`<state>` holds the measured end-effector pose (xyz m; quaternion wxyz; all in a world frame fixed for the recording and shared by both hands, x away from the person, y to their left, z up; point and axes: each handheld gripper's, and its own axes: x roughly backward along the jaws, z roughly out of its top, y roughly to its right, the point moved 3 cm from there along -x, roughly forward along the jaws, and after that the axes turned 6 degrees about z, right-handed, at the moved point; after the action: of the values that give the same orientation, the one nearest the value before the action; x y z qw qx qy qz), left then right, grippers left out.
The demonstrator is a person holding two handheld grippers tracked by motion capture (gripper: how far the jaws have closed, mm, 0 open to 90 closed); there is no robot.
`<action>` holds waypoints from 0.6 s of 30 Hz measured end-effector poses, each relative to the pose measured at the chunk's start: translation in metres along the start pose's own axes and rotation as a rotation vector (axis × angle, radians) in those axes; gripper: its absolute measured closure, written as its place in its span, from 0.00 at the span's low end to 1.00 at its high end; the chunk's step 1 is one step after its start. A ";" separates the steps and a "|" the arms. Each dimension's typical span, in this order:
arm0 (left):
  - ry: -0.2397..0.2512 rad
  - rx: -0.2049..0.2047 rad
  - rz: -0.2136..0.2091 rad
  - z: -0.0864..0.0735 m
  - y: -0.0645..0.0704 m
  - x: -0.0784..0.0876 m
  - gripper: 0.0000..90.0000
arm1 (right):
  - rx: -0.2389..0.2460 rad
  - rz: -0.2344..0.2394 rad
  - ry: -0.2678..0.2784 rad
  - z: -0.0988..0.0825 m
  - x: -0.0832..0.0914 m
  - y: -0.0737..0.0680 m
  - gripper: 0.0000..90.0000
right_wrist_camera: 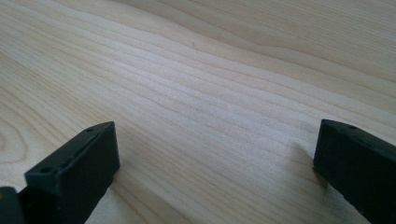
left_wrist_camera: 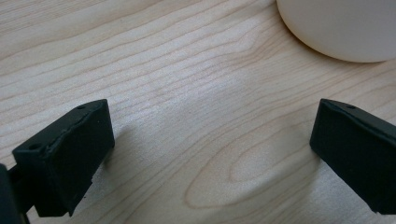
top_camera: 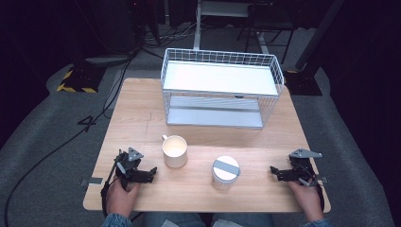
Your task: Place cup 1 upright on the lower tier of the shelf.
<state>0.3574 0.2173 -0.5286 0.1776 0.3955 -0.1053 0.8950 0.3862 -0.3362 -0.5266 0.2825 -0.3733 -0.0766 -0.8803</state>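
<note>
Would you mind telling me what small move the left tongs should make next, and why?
Probably ease the left tongs forward toward the cream mug. Their jaws stand open with nothing between them, low over the wooden table, and the mug sits just ahead of them, untouched, the nearest thing to grasp.

This looks like a lab or recording studio. A lone wooden table (top_camera: 142,113) stands on grey carpet (top_camera: 47,127) amid dark surroundings. Cables (top_camera: 61,144) and hazard-striped tape (top_camera: 75,87) cross the floor.
</note>
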 end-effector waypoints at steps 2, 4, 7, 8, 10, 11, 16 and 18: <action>0.000 0.000 0.000 0.000 0.000 0.000 0.00 | -0.008 0.023 -0.001 0.001 0.002 -0.002 0.02; 0.000 -0.001 0.000 0.000 0.000 0.000 0.00 | -0.003 0.039 0.011 0.004 0.006 -0.005 0.02; 0.000 0.000 0.000 0.000 0.000 0.000 0.00 | 0.020 0.042 0.023 0.007 0.011 -0.009 0.02; 0.000 0.000 0.000 0.000 0.000 0.000 0.00 | 0.035 0.054 0.031 0.009 0.016 -0.015 0.03; 0.000 -0.001 0.000 0.000 0.000 0.000 0.00 | 0.041 0.057 0.037 0.010 0.017 -0.016 0.03; 0.000 0.000 0.000 0.000 0.000 0.000 0.00 | 0.048 0.065 0.047 0.011 0.021 -0.020 0.03; -0.001 0.001 0.002 0.000 0.000 0.000 0.00 | 0.106 0.111 0.085 0.020 0.036 -0.040 0.03; -0.001 0.001 0.002 0.000 0.000 0.000 0.00 | 0.123 0.130 0.095 0.024 0.040 -0.049 0.03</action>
<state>0.3577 0.2173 -0.5286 0.1764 0.3958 -0.1052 0.8951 0.3516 -0.3049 -0.4776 0.3650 -0.3172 -0.0927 -0.8704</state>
